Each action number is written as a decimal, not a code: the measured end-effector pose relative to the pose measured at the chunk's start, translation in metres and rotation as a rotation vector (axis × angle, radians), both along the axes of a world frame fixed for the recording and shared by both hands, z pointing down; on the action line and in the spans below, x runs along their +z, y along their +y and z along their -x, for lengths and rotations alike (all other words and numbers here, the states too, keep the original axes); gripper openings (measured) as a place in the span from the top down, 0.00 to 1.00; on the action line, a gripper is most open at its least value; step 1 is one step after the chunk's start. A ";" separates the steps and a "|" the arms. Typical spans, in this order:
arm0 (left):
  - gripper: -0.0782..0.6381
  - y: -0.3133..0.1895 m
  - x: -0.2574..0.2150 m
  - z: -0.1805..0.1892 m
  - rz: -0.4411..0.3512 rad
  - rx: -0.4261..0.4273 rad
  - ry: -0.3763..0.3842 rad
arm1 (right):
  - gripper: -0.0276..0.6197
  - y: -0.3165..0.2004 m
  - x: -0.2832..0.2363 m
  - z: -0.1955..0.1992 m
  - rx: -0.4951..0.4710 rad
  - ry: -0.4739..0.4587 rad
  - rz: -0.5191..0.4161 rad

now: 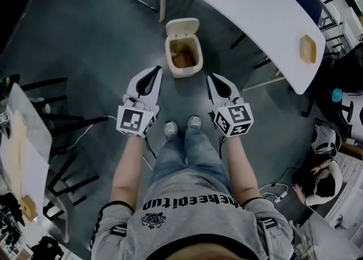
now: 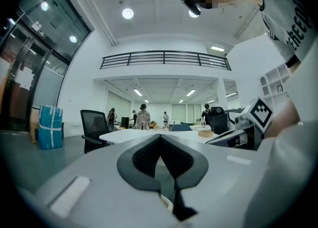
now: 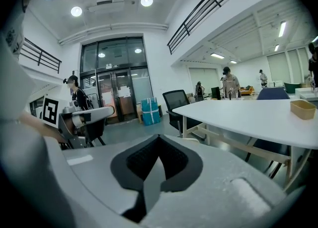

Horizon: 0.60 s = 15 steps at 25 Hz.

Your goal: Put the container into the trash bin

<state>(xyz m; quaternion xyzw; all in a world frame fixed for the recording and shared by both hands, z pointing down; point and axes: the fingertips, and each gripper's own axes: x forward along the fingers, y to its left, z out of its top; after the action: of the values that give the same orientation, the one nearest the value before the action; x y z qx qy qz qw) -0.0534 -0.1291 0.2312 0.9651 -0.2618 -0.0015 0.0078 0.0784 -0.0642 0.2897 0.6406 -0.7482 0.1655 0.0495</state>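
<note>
A beige trash bin [image 1: 183, 55] with its lid tipped back stands on the floor just ahead of the person's feet. The container [image 1: 308, 48], a small tan box, sits near the right end of the white table [image 1: 266, 9]; it also shows as the container [image 2: 205, 133] and the container [image 3: 303, 109]. Both grippers are held low in front of the body, apart from the container. My left gripper [image 1: 155, 71] points toward the bin's left side, jaws closed with nothing in them. My right gripper [image 1: 211, 77] points toward the bin's right side, also shut and empty.
Table legs [image 1: 258, 82] stand right of the bin. A black chair frame [image 1: 54, 111] and a desk [image 1: 22, 145] are at the left. A person [image 1: 320, 185] sits at lower right. A blue bag [image 3: 149, 111] stands by the glass doors. Cables [image 1: 275, 188] lie on the floor.
</note>
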 end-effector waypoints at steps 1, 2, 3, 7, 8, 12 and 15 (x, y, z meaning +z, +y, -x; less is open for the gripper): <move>0.88 0.002 -0.002 0.000 -0.002 0.004 -0.002 | 0.95 0.001 -0.004 0.001 -0.002 0.001 -0.009; 0.88 0.003 -0.005 0.000 -0.006 0.010 -0.005 | 0.96 0.002 -0.009 0.001 -0.004 0.003 -0.018; 0.88 0.005 -0.007 0.000 -0.010 0.015 -0.007 | 0.95 0.002 -0.013 0.002 -0.006 0.005 -0.027; 0.88 0.009 -0.017 0.003 -0.023 0.024 -0.001 | 0.95 0.005 -0.032 0.006 -0.008 0.016 -0.063; 0.88 0.009 -0.019 0.004 -0.027 0.023 0.005 | 0.95 0.005 -0.036 0.006 -0.006 0.020 -0.072; 0.88 0.009 -0.032 0.007 -0.040 0.021 0.023 | 0.95 0.008 -0.051 0.004 0.008 0.034 -0.102; 0.88 0.009 -0.039 0.009 -0.049 0.020 0.034 | 0.95 0.011 -0.063 0.006 0.012 0.037 -0.135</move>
<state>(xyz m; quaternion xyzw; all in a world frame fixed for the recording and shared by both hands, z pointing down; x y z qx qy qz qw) -0.0623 -0.1202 0.1920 0.9674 -0.2520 -0.0244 -0.0114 0.0729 -0.0531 0.2272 0.6500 -0.7527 0.1031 0.0188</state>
